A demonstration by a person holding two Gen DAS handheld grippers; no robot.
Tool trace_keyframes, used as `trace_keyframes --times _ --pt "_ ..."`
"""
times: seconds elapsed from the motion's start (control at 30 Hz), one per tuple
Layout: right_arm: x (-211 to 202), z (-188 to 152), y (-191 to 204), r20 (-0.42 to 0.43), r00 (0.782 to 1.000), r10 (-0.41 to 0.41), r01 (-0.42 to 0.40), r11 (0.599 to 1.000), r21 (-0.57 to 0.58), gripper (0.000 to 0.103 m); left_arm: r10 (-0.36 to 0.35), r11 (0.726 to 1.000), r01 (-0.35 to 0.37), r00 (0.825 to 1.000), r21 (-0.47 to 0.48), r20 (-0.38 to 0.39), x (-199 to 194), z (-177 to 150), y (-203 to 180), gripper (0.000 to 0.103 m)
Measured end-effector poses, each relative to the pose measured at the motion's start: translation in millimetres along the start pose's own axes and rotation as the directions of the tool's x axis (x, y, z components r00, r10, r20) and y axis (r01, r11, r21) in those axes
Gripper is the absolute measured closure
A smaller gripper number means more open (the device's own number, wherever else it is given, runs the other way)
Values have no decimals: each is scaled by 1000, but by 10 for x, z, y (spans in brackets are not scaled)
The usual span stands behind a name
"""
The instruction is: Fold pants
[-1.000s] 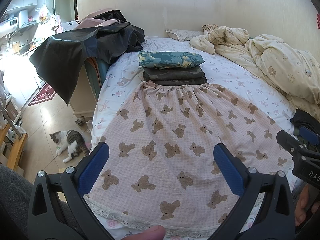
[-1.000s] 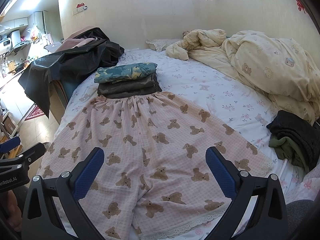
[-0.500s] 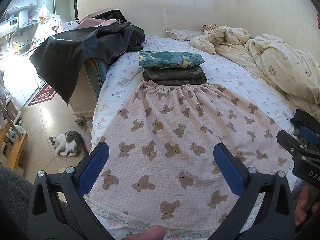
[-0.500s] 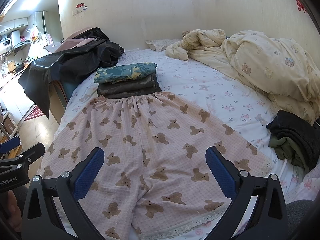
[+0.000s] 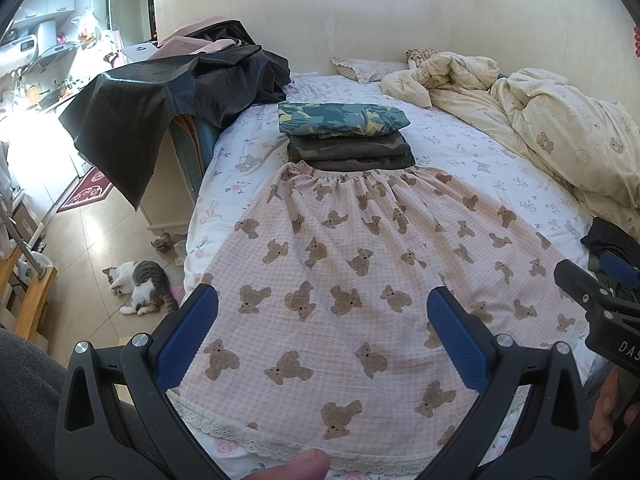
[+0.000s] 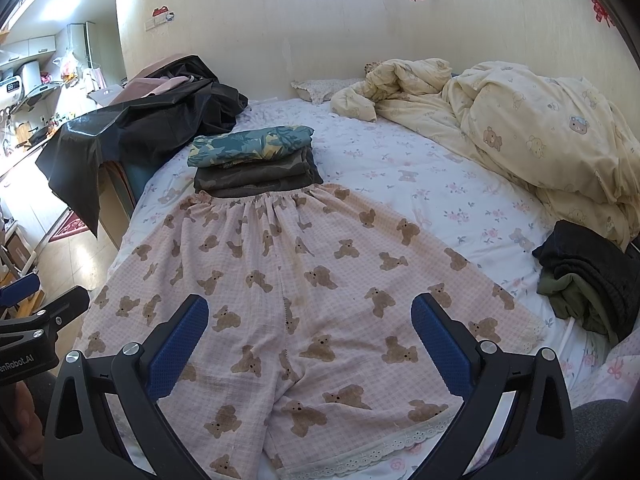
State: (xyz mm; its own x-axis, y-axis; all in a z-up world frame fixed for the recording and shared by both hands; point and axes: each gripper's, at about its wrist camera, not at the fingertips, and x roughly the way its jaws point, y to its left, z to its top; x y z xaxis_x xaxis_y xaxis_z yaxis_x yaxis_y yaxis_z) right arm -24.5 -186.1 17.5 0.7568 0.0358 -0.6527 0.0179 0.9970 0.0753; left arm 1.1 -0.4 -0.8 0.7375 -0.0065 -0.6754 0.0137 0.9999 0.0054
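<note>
Pink wide-leg pants [image 5: 360,264] with brown bear print lie spread flat on the bed, waistband far, lace hems near. They also show in the right wrist view [image 6: 288,280]. My left gripper [image 5: 322,320] is open and empty, hovering above the left leg near the hem. My right gripper [image 6: 310,324] is open and empty, above the crotch and right leg. Each gripper shows at the edge of the other's view.
A stack of folded clothes [image 5: 344,136] sits just beyond the waistband. A dark clothes pile [image 6: 588,276] lies at the right. A rumpled yellow duvet [image 6: 520,128] fills the far right. Black fabric [image 5: 168,96] drapes furniture at the left. A cat [image 5: 140,288] lies on the floor.
The cat on the floor has rolled over. The grippers and the pants have not visibly moved.
</note>
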Motion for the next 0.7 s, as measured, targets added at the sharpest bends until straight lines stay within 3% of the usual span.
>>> trace_keyframes --times 0.7 --pt "-5 26 -29 5 1000 1 -1 1000 4 0 7 1000 -7 1000 6 4 28 -29 46 0"
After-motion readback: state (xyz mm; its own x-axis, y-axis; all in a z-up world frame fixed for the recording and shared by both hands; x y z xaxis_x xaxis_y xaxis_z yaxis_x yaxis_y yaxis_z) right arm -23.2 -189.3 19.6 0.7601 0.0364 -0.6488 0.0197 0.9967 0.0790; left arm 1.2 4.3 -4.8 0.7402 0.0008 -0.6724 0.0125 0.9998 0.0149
